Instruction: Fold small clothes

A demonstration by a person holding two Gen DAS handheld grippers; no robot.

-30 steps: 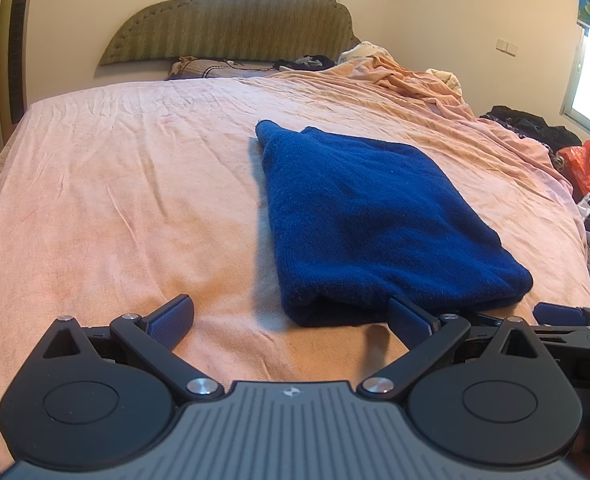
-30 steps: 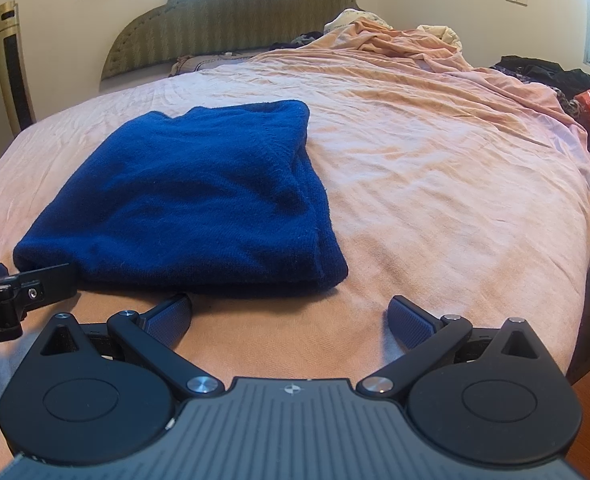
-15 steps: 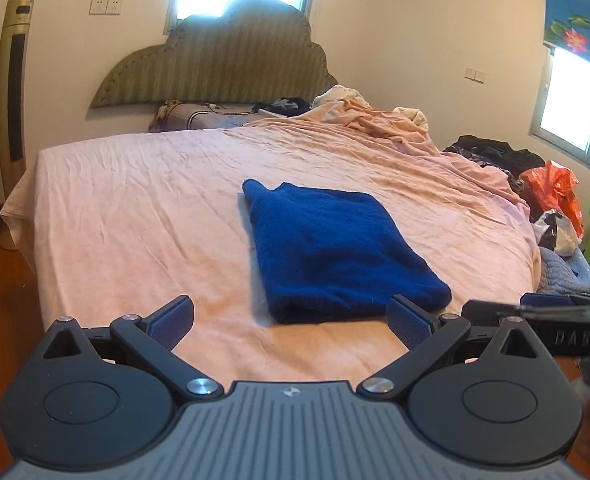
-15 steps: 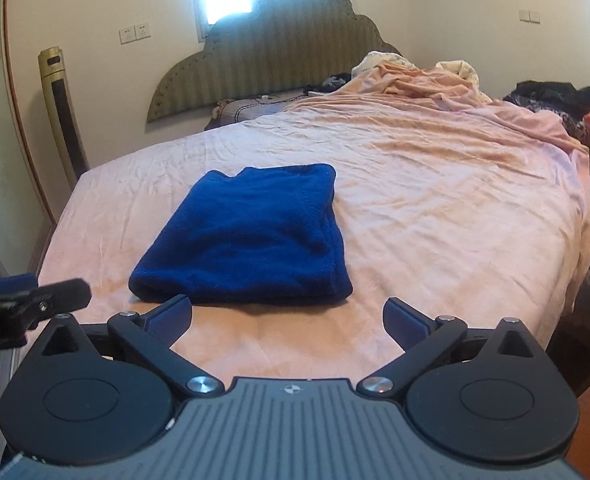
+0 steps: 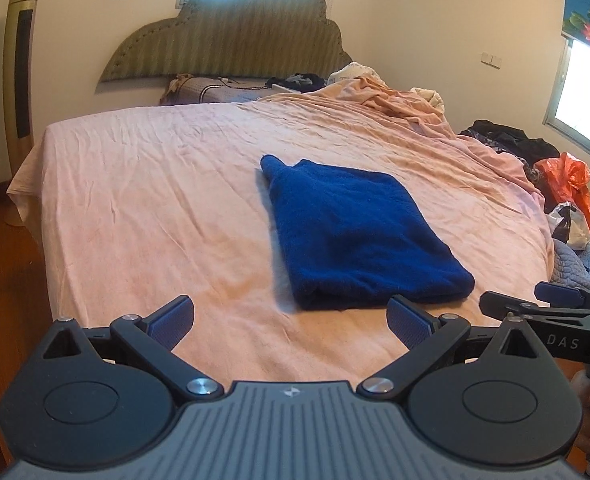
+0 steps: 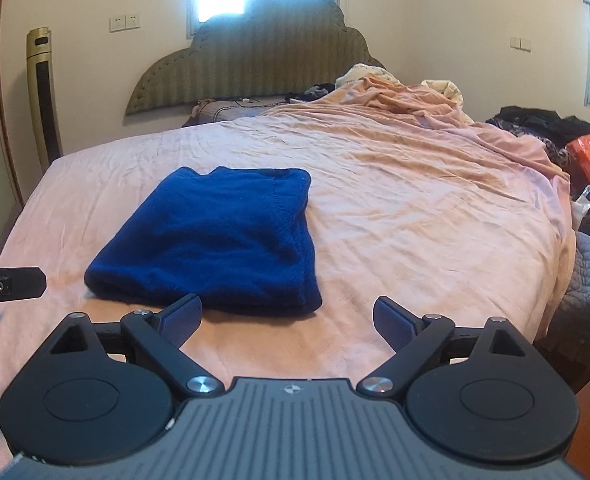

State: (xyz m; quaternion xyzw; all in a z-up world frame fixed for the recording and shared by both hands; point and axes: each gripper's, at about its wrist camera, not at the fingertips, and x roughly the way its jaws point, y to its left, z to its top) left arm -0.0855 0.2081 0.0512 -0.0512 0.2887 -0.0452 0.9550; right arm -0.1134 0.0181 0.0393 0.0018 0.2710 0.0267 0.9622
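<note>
A dark blue fleece garment [image 5: 355, 232] lies folded into a thick rectangle on the pink bed sheet [image 5: 155, 200]; the right wrist view shows the same garment [image 6: 223, 244] left of centre. My left gripper [image 5: 291, 322] stands open above the bed's near edge, just short of the garment's front edge, with nothing between its fingers. My right gripper [image 6: 287, 318] is open too, its left pad near the garment's front right corner. Each gripper shows at the other view's edge: the right one [image 5: 543, 304] and the left one [image 6: 11, 282].
A padded headboard [image 5: 231, 36] and pillows sit at the far end. Bunched pink bedding [image 5: 395, 100] piles at the back right. Dark clothes [image 5: 507, 140], an orange bag [image 5: 567, 180] and other bags crowd the right side. A tall gold fan [image 5: 21, 72] stands left.
Both grippers pulled back and rose away from the garment over the second, then came slightly closer again. The folded garment has not moved. Both stayed open.
</note>
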